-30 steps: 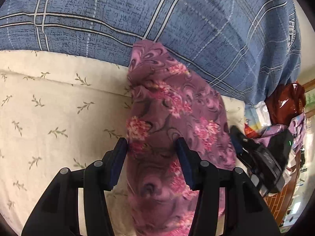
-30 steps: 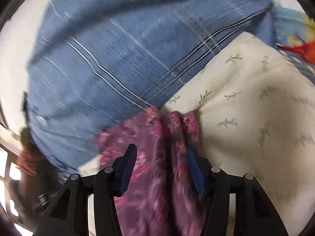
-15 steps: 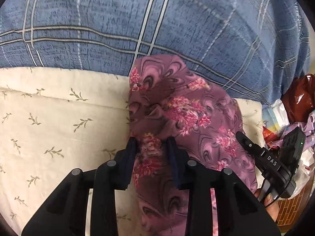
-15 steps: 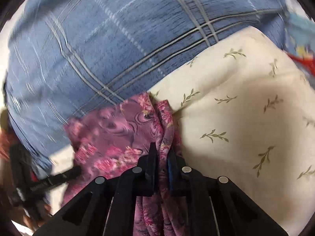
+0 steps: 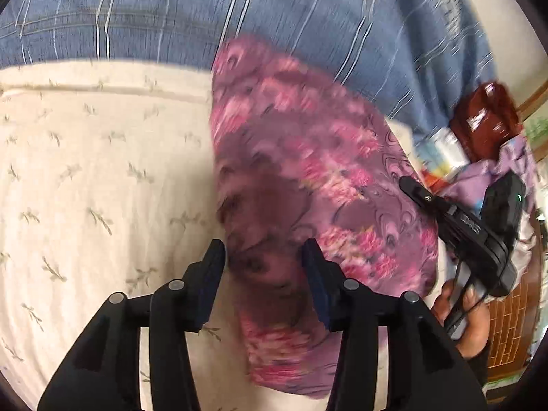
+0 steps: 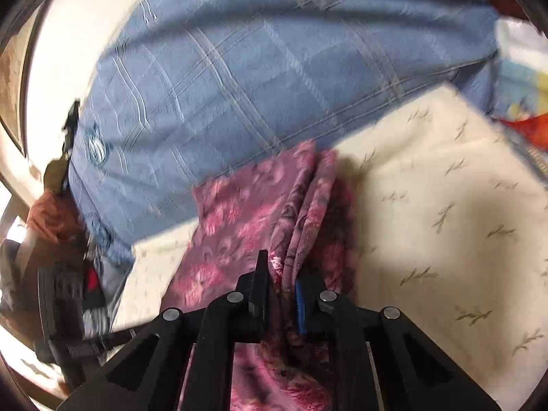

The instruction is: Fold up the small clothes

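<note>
Lying on the cream leaf-print sheet point(image 5: 96, 178), the purple floral garment point(image 5: 308, 171) is bunched into folds, and one gathered ridge is pinched between the nearly closed fingers of the right gripper point(image 6: 279, 291). The left gripper point(image 5: 263, 267) is held spread, with the cloth's edge lying between its fingers. Beyond both grippers, a blue plaid blanket point(image 6: 274, 68) is seen.
</note>
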`<state>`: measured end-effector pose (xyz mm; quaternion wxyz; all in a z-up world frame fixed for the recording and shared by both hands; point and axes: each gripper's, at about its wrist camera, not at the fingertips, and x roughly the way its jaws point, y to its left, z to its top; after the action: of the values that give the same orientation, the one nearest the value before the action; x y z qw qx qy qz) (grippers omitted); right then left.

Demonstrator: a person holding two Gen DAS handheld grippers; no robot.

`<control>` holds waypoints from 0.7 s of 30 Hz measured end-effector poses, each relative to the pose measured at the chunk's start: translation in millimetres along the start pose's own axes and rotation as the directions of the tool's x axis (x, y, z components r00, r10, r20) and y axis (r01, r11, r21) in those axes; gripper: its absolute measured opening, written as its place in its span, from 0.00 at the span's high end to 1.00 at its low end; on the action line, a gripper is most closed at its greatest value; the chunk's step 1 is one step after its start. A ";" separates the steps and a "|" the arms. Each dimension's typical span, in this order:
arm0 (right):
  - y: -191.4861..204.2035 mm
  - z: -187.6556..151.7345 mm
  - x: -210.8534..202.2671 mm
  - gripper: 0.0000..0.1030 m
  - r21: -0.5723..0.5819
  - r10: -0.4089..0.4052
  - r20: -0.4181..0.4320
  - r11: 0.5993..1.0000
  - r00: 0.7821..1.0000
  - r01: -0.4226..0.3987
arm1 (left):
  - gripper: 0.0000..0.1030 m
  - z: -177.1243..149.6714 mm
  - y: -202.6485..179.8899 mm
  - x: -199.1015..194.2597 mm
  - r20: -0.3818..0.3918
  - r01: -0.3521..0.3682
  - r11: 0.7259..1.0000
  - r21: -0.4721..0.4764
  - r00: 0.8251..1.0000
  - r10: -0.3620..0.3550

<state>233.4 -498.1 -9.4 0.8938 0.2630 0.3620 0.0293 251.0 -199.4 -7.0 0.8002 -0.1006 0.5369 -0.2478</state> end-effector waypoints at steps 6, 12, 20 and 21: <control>-8.6 -9.2 -12.2 0.77 0.057 0.020 -0.021 0.998 1.000 -0.019 | 0.58 -8.5 5.4 -22.1 -0.010 0.018 1.000 -0.014 1.000 -0.018; -27.0 -49.6 -31.0 0.78 0.109 0.077 -0.075 0.992 0.994 -0.069 | 0.56 -45.6 -22.3 -15.3 -0.029 0.026 0.999 0.047 0.999 -0.025; -17.7 -67.8 -34.9 0.95 -0.030 -0.109 -0.071 0.994 0.991 0.107 | 0.54 -62.1 -11.1 -1.8 -0.037 0.017 1.000 -0.019 0.999 -0.018; -17.8 -69.0 -37.0 0.95 -0.034 -0.104 -0.056 0.994 0.993 0.102 | 0.54 -63.5 -13.1 -6.0 -0.052 0.009 1.000 0.003 0.999 -0.009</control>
<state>158.0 -491.4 -36.2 0.8874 0.2289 0.4002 -0.0036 187.6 -200.9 -22.2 0.7849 -0.0952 0.5568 -0.2547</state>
